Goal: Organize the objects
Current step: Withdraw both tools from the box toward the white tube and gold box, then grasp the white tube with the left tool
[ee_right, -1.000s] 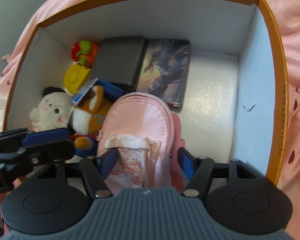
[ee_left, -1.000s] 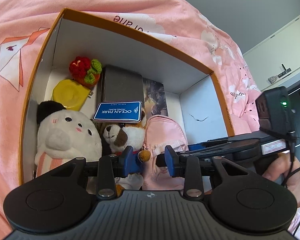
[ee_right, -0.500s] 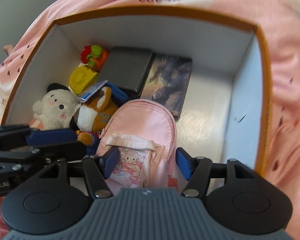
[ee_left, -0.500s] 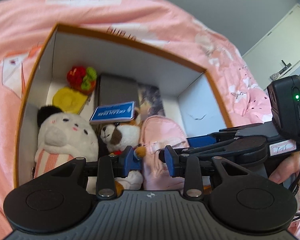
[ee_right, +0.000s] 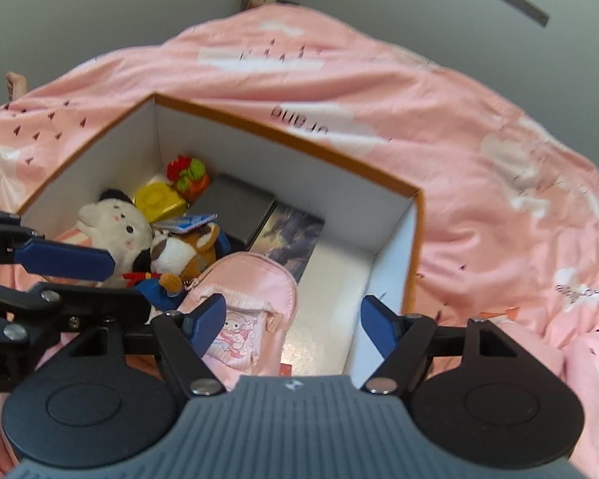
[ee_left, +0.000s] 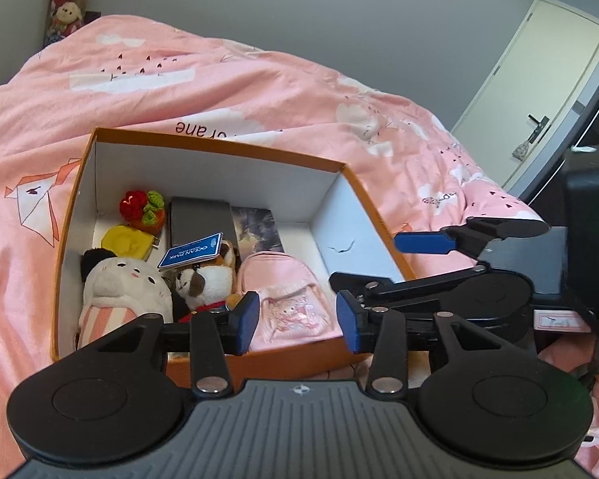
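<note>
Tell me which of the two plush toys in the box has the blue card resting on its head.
The brown-and-white plush dog, in the middle of the box. The blue Ocean Park card rests on its head; the cream plush to its left carries nothing.

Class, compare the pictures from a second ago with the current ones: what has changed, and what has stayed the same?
Both grippers, left gripper and right gripper, have pulled back and up from the orange box, both open and empty. The pink mini backpack, the plush toys and the other contents lie where they were.
</note>
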Tool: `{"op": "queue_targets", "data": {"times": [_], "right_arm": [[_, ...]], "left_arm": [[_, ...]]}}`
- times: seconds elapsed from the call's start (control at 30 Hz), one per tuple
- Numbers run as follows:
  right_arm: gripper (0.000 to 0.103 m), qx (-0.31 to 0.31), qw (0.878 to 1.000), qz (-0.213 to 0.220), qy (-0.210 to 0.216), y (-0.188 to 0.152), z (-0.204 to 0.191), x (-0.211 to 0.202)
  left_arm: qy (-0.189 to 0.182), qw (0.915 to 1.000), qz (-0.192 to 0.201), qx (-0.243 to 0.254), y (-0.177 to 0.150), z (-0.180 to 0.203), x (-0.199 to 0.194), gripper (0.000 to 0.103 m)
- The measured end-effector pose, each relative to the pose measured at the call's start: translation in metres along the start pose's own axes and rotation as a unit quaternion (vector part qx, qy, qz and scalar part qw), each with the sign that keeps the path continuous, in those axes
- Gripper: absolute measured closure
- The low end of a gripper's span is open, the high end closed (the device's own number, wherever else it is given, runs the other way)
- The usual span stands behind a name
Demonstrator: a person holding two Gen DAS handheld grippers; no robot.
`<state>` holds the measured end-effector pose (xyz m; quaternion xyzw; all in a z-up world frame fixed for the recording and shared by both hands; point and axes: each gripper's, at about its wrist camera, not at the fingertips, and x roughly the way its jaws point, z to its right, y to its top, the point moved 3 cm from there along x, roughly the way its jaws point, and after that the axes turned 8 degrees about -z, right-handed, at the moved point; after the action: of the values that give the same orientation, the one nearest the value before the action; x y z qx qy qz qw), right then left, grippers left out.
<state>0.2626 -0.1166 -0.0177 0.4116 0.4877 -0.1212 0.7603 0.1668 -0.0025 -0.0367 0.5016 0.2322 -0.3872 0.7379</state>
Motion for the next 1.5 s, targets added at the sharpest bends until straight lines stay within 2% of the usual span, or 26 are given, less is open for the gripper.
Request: {"op": "queue_targets", "data": {"times": [0.1, 0.23, 0.33, 0.4, 0.63, 0.93, 1.1, 1.2, 1.5], "right_arm": [[0.028, 0.002, 0.999, 0.027, -0.016, -0.012, -0.003, -0.022], [0.030, 0.019, 0.998, 0.048, -0.031, -0.035, -0.003, -0.042], [0.038, 0.035, 0.997, 0.054, -0.046, -0.058, -0.001, -0.051], [0.046, 0.047, 0.996, 0.049, -0.052, -0.075, 0.000, -0.053], [0.062, 0.108, 0.992, 0.009, -0.061, -0.129, 0.015, -0.046], [0.064, 0.190, 0.981, -0.025, -0.042, -0.172, 0.030, -0.038], [0.064, 0.195, 0.980, -0.046, -0.009, -0.179, 0.028, -0.029], [0.075, 0.196, 0.979, -0.060, -0.002, -0.183, 0.028, -0.021], [0.075, 0.208, 0.974, -0.085, 0.020, -0.192, 0.035, -0.001]], "left_arm": [[-0.002, 0.9999, 0.002, 0.010, -0.007, 0.007, -0.006, 0.048], [-0.029, 0.9994, -0.006, 0.018, -0.018, 0.017, -0.008, 0.044], [-0.038, 0.9987, -0.018, 0.030, -0.030, 0.027, -0.005, 0.044], [-0.045, 0.9979, -0.033, 0.032, -0.039, 0.032, 0.000, 0.044], [-0.091, 0.9904, -0.104, -0.004, -0.070, 0.037, 0.029, 0.044], [-0.112, 0.9720, -0.197, -0.063, -0.100, 0.033, 0.068, 0.044], [-0.112, 0.9661, -0.213, -0.093, -0.107, 0.032, 0.090, 0.044], [-0.111, 0.9605, -0.230, -0.112, -0.112, 0.031, 0.105, 0.043], [-0.114, 0.9510, -0.250, -0.142, -0.117, 0.030, 0.133, 0.033]]}}
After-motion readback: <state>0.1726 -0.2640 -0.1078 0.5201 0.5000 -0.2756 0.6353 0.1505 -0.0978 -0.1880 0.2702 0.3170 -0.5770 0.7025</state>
